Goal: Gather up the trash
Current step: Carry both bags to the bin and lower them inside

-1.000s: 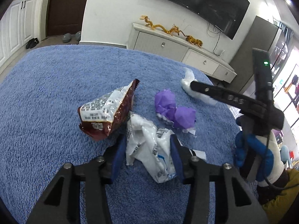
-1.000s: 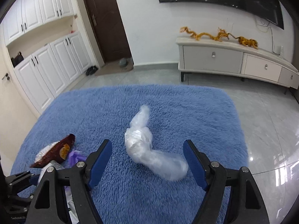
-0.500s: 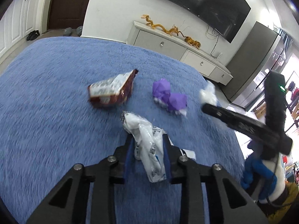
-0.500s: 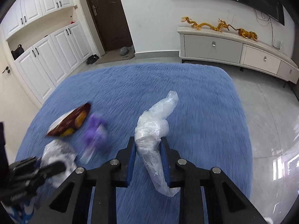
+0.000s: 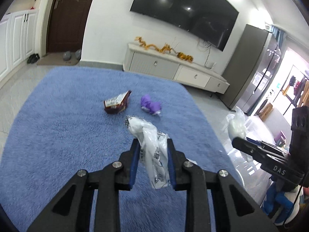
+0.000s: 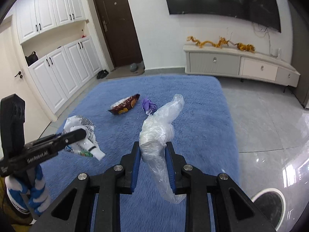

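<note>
Two wrappers (image 5: 116,105) on blue shag rug (image 5: 58,135); glossy tile floor (image 6: 270,125).

Both wrist cameras look forward and down, sharing the blue rug (image 5: 58,135).

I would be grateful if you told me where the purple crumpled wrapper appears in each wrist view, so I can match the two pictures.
Left wrist view: the purple crumpled wrapper lies on the blue rug, upper centre, right of the brown snack bag.
Right wrist view: it lies at centre, again right of the snack bag, partly behind the held clear plastic bag.
Shared landmark: the brown snack bag.
</note>
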Motion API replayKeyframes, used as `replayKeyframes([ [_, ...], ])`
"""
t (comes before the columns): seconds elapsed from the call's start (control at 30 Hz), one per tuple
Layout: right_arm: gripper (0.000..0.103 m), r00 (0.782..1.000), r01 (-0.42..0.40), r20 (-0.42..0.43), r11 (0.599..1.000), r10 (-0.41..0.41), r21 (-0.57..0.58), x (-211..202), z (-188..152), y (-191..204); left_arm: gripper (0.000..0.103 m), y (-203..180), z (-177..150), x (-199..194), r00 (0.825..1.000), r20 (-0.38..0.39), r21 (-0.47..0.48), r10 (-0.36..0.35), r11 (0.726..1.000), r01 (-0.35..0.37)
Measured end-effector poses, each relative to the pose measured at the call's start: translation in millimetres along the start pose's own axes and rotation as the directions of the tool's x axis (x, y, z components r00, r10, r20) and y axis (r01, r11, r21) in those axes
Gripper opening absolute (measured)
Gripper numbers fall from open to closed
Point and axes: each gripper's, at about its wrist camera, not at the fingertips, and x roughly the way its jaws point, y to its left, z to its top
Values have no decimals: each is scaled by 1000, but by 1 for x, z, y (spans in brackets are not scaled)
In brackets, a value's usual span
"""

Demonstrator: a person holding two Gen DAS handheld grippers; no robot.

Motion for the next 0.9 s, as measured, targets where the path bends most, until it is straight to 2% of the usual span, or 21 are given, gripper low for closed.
replayKeyframes([
  [0.27, 24, 987, 70, 142, 997, -74, 36, -81, -12, -8, 25, -44, 8, -51, 995, 83, 89, -53, 995, 46],
  [0.47, 24, 966, 125, 215, 988, -142, 94, -124, -29, -35, 25, -87, 13, -61, 991, 91, 156, -96, 984, 81],
  [0.63, 24, 946, 163, 246, 965, -212, 204, -152, -51, -83, 25, -139, 15, -51, 988, 52, 232, -142, 964, 127],
  [0.77, 24, 932, 196, 243, 939, -268, 284, -164, -70, -121, 25, -193, 8, -26, 983, -19, 312, -181, 933, 178],
  [0.9, 24, 924, 235, 205, 902, -323, 362, -167, -94, -161, 25, -245, 0, 7, 975, -85, 381, -205, 898, 222],
])
